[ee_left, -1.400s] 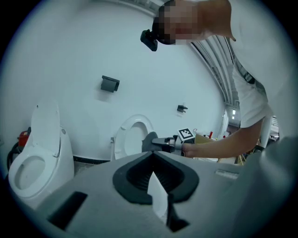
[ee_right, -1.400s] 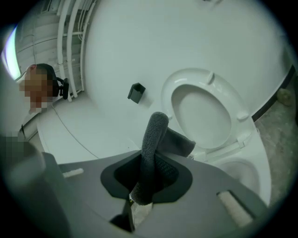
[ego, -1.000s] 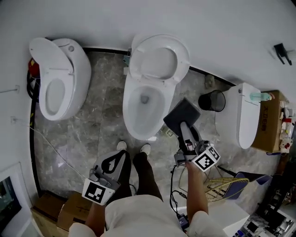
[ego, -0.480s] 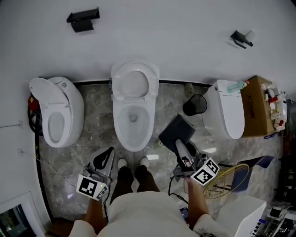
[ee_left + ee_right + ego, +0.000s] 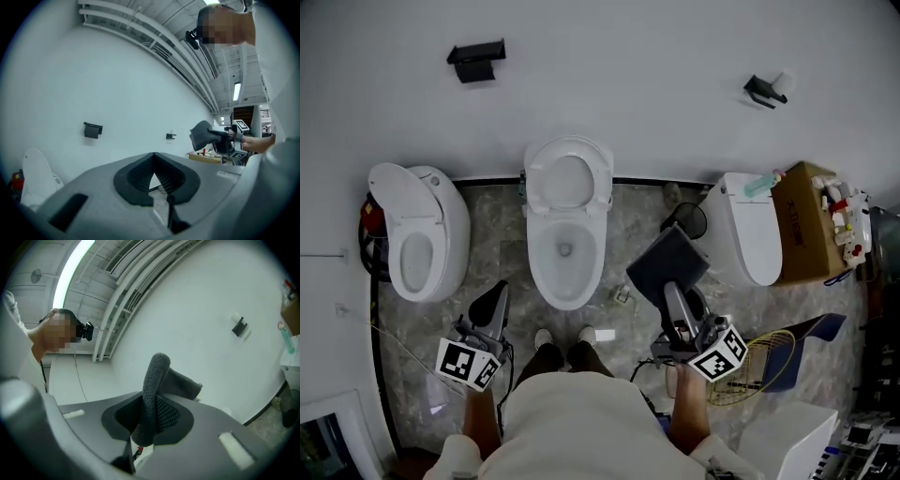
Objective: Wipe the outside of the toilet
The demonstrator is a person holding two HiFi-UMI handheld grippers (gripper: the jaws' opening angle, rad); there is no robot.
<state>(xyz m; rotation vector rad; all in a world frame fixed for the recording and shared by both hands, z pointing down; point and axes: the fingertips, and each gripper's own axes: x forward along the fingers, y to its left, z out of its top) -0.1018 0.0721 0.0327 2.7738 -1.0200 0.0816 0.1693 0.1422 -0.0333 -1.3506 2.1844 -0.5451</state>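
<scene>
Head view, right tool [image 5: 676, 298] held forward clenching dark cloth [image 5: 667, 263], left tool [image 5: 495, 298] closed, empty, both short of toilet [image 5: 567, 246]

The grey marbled floor [image 5: 492, 248] carries three white toilets in a row along the wall: the left toilet [image 5: 417, 246], the middle toilet [image 5: 567, 234] and the right toilet [image 5: 748, 234] (only this one has its lid down). A black bin [image 5: 686, 221] stands between the middle and right ones. A cardboard box [image 5: 811, 225] sits just beside the right toilet. The person's shoes [image 5: 544, 338] stand before the middle toilet, with a white scrap [image 5: 605, 335] beside them.
</scene>
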